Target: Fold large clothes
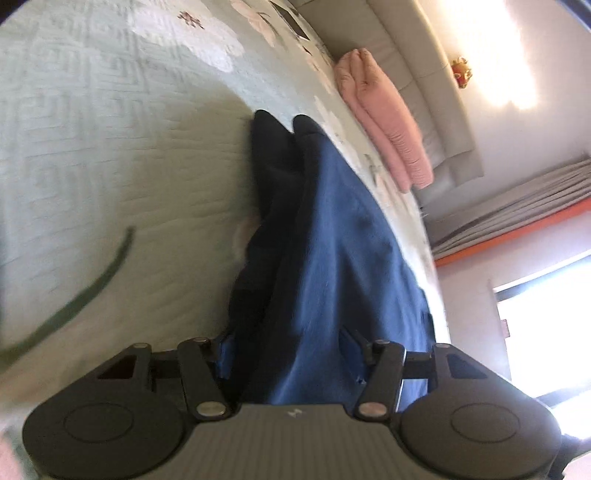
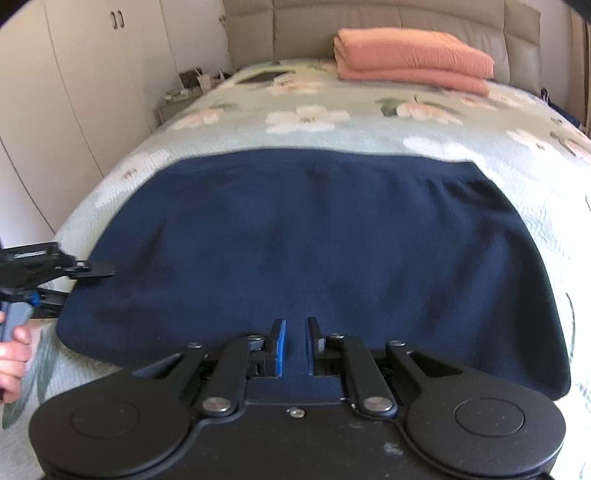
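A large navy blue garment [image 2: 314, 240] lies folded flat on the floral bedspread [image 2: 314, 114]. My right gripper [image 2: 295, 345] sits at its near edge with the fingers a small gap apart and cloth between them. My left gripper [image 2: 99, 273] shows at the garment's left edge, held by a hand [image 2: 13, 354]. In the left wrist view the left gripper [image 1: 288, 354] has the blue cloth [image 1: 325, 229] between its spread fingers, with two dark sleeve ends [image 1: 284, 133] beyond; the fingertips are hidden by fabric.
A folded pink blanket [image 2: 410, 59] lies at the head of the bed against the padded headboard [image 2: 369, 22]. White wardrobes [image 2: 85, 81] stand on the left and a bedside table [image 2: 177, 99] beside the bed. A window and curtains [image 1: 517, 206] show in the left wrist view.
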`<act>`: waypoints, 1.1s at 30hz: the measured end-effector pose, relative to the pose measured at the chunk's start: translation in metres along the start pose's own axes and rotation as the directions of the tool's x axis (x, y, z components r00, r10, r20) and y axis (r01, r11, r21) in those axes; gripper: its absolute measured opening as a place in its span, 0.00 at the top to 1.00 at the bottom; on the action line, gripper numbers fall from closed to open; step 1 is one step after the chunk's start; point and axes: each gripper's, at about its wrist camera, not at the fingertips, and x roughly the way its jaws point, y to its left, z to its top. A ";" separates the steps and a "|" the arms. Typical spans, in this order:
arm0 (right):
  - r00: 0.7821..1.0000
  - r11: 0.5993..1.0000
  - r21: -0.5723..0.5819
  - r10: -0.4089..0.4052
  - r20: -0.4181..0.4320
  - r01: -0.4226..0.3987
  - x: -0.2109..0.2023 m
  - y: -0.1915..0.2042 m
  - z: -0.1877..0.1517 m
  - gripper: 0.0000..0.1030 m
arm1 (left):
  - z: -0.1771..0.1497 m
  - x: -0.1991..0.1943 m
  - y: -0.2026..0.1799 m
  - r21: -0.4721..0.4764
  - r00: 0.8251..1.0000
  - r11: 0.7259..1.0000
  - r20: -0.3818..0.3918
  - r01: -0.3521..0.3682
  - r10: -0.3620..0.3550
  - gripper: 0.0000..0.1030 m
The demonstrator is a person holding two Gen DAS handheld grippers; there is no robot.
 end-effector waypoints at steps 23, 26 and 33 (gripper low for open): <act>0.997 0.998 -0.050 0.019 -0.070 -0.023 0.046 0.030 -0.028 0.93 | 0.000 0.038 -0.096 0.093 0.968 0.964 0.014 0.249 -0.251 0.88; 0.998 0.999 -0.008 0.053 -0.044 -0.054 0.043 0.021 -0.033 0.93 | -0.006 0.055 -0.131 0.148 0.964 0.954 0.000 0.262 -0.265 0.88; 0.978 0.951 0.236 0.209 -0.013 -0.200 0.031 -0.028 -0.034 0.94 | -0.027 0.100 -0.209 0.244 0.958 0.926 -0.063 0.287 -0.280 0.83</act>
